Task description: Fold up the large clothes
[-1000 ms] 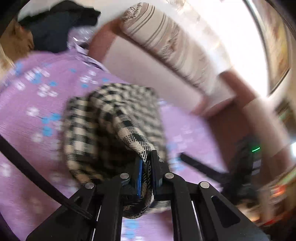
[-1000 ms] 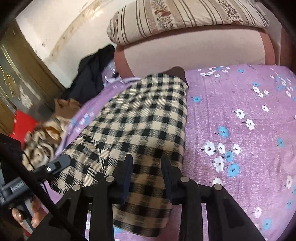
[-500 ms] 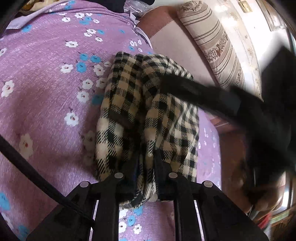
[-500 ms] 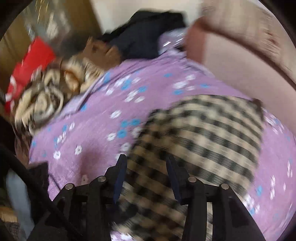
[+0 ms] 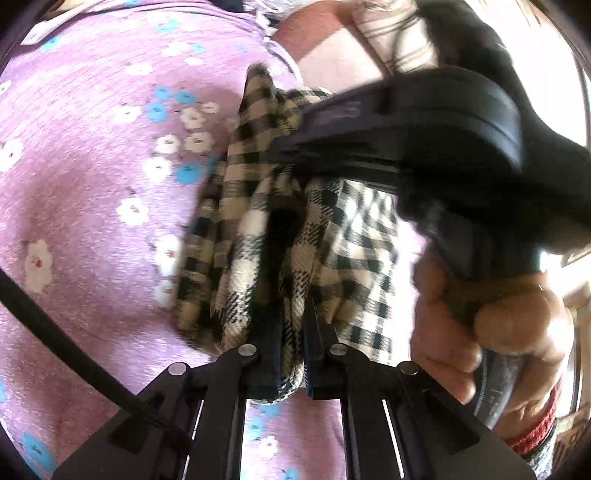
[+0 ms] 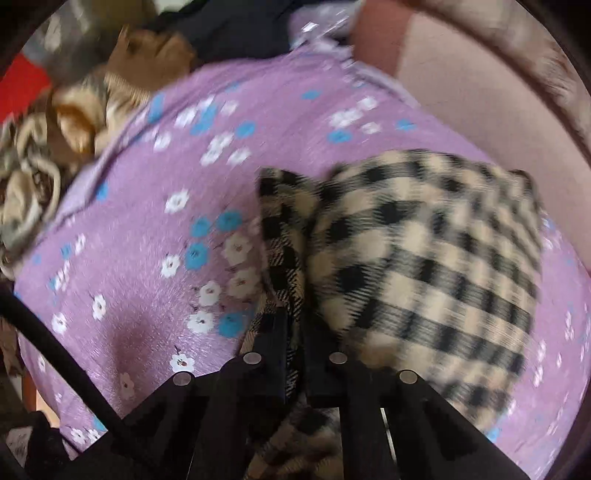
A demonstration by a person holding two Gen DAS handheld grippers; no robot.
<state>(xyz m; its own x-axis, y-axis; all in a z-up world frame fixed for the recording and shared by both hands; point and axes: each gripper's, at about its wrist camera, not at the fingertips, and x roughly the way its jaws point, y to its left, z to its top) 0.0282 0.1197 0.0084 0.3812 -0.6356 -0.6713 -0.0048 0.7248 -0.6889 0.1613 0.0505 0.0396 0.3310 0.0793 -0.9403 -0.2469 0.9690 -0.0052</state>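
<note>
Here the beige-and-black checked woven garment lies bunched in thick folds on a bed covered by a purple sheet printed with white and blue flowers. Behind the sheet stands a pink padded headboard, with a striped cream pillow on top of it. At the far edge of the bed, in the right wrist view, sit a dark blue-black piece of clothing, a brown cloth and a crumpled tan patterned fabric; a red patch shows beyond them, too blurred to name.

The left claw is clamped on a fold of the checked garment at its near edge, cloth filling the narrow gap between the fingers. The right claw is likewise closed on a fold of the same garment, with the main bulk mounded just to its right. In the left wrist view the person's right hand grips the other tool's handle, just beside the garment.
</note>
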